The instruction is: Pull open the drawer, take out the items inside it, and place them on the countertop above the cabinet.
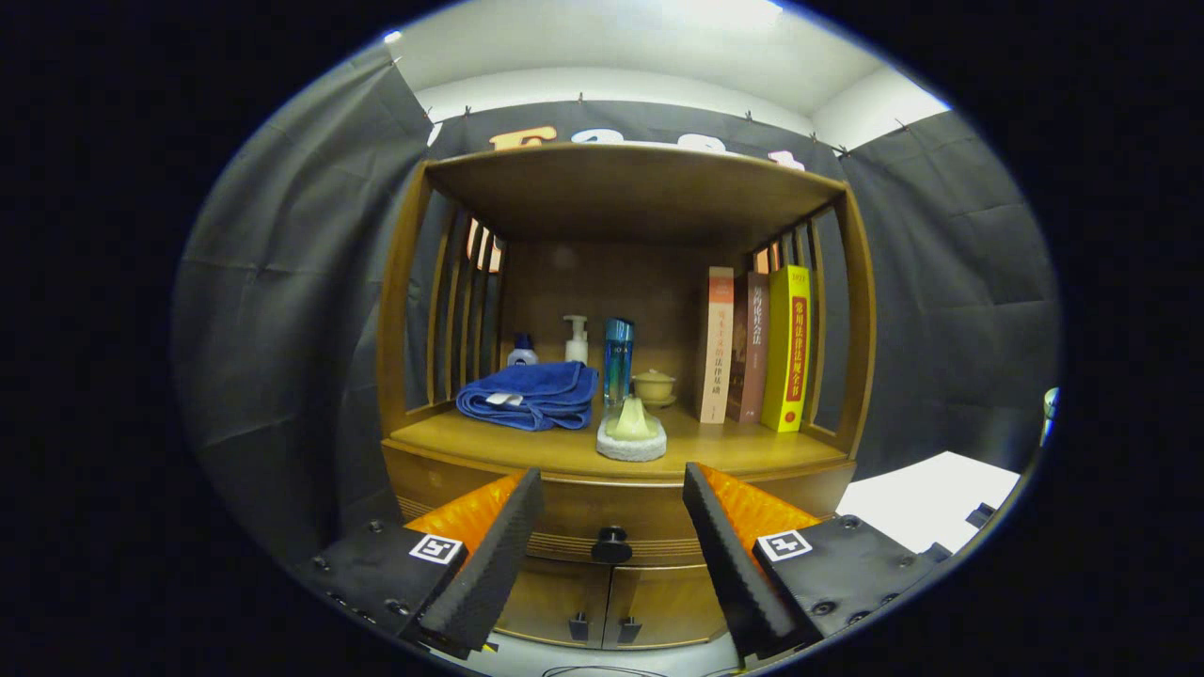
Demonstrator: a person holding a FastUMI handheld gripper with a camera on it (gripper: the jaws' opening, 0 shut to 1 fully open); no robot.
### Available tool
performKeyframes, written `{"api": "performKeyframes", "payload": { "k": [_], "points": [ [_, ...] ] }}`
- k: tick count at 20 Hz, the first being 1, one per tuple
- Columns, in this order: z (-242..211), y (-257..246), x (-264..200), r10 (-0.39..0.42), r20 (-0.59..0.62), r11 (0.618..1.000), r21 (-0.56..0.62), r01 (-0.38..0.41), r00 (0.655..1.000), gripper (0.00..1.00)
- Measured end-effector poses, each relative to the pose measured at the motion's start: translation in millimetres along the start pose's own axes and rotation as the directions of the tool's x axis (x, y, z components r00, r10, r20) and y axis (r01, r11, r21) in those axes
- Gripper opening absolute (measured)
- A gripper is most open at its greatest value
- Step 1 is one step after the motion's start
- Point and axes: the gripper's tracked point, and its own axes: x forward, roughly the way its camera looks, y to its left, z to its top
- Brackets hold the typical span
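You are holding the tool (611, 555) with its fingers spread wide and nothing between them, facing the wooden cabinet (621, 527). Going left to right along the desk (752, 449), you are looking at a small blue-capped bottle (522, 352), a folded blue towel (530, 395), a white pump bottle (576, 339), a tall blue tumbler (617, 360), a white and pale green item (631, 431) near the front edge, a small lidded cup (654, 385), and three upright books (755, 346).

The drawer (616, 527) is sitting closed just under the desk, its dark round knob (611, 543) lying ahead of and midway between the fingers. Its front is running long from left to right and facing you, so it would be sliding straight toward you. A closed drawer fits both contents yet to come out and a drawer shut again after emptying; what is inside is hidden.

If you are going for the knob, keep it centred between the fingers, close both on its stem evenly, and pull level along the slide, not downward, staying clear of the two door handles (602, 628) below.
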Motion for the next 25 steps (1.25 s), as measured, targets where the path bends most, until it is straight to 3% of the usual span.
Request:
{"api": "performKeyframes", "payload": {
  "k": [8, 12, 16, 25],
  "points": [
    [34, -9, -60, -0.007, 0.024, 1.0, 0.008, 0.007, 1.0, 0.98],
    [41, -22, -75, -0.06, 0.032, 0.997, 0.044, 0.059, 0.998, 0.98],
    [45, -31, -89, -0.066, 0.039, 0.993, 0.105, 0.062, 0.997, 0.98],
    [71, -28, -106, -0.039, 0.103, 0.995, 0.092, 0.03, 0.994, 0.98]
  ]
}}
